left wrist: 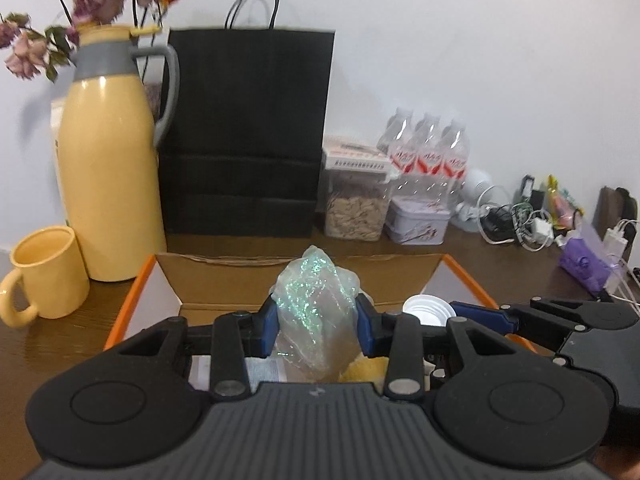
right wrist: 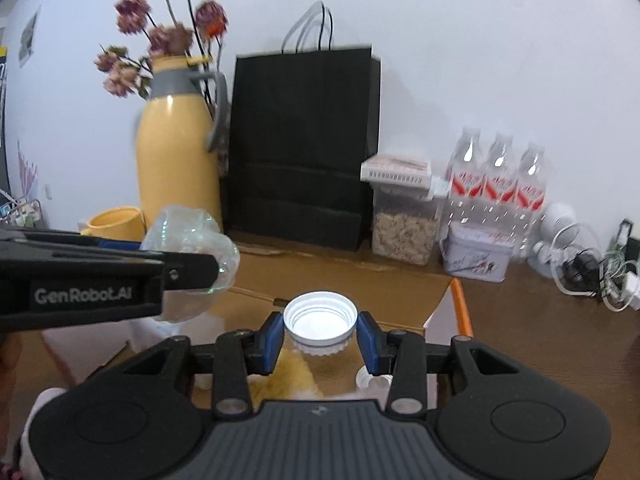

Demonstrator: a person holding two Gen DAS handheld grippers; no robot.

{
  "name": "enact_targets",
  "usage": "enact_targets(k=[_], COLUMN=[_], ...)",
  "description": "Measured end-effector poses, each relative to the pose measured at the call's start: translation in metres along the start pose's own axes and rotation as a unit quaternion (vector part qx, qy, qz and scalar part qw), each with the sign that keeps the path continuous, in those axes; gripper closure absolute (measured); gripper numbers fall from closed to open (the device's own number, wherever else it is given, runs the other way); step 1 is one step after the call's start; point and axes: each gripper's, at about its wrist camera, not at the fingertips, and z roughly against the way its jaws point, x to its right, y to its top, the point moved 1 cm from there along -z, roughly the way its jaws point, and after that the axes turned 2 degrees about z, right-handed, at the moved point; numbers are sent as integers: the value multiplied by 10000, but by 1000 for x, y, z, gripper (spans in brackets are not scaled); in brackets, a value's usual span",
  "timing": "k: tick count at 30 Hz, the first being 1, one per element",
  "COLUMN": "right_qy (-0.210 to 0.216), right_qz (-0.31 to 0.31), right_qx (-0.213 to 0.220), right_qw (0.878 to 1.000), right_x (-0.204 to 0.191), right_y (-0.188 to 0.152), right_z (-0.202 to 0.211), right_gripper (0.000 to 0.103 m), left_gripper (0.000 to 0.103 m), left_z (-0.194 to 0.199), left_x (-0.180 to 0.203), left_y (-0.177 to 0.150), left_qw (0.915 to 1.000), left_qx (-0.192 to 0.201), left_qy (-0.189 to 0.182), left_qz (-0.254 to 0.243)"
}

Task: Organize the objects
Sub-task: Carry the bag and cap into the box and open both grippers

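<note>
My left gripper is shut on a crumpled clear plastic wrapper with a green shimmer, held above an open cardboard box with orange edges. The same wrapper shows at the left of the right wrist view, beside the left gripper's black finger. My right gripper is shut on a white ribbed screw lid, its open side up, also over the box. In the left wrist view the lid appears to the right of the wrapper.
On the brown table stand a yellow jug with dried flowers, a yellow mug, a black paper bag, a clear food container, a pack of water bottles, a small tin and tangled cables.
</note>
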Motion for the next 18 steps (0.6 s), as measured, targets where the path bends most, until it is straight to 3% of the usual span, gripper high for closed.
enact_targets(k=[9, 11, 12, 13, 14, 15, 16, 18], right_qy=[7, 4, 2, 2, -7, -6, -6, -57], right_qz=[-16, -46, -63, -75, -89, -110, -115, -68], right_qx=[-331, -379, -398, -422, -432, -409, -378, -335], right_qw=[9995, 9993, 9992, 9991, 9990, 9991, 9992, 9994], right_x=[9, 9, 10, 10, 11, 11, 11, 10], right_y=[0, -1, -1, -1, -2, -1, 0, 1], right_z=[-33, -35, -36, -36, -36, -35, -34, -30], right_gripper=[64, 64, 64, 56, 47, 33, 20, 7], left_gripper=[60, 51, 39, 23, 14, 4, 2, 0], left_z=[-33, -33, -33, -33, -32, -31, -29, -25], left_x=[-8, -9, -8, -8, -8, -8, -8, -8], left_y=[-2, -3, -2, -2, -2, -2, -2, 0], left_qw=[9995, 9995, 9994, 9993, 9993, 9992, 9992, 9990], left_qx=[-260, -249, -251, -239, -212, -160, -112, -58], left_qy=[177, 209, 247, 284, 317, 357, 379, 441], left_qz=[63, 44, 34, 32, 34, 37, 34, 59])
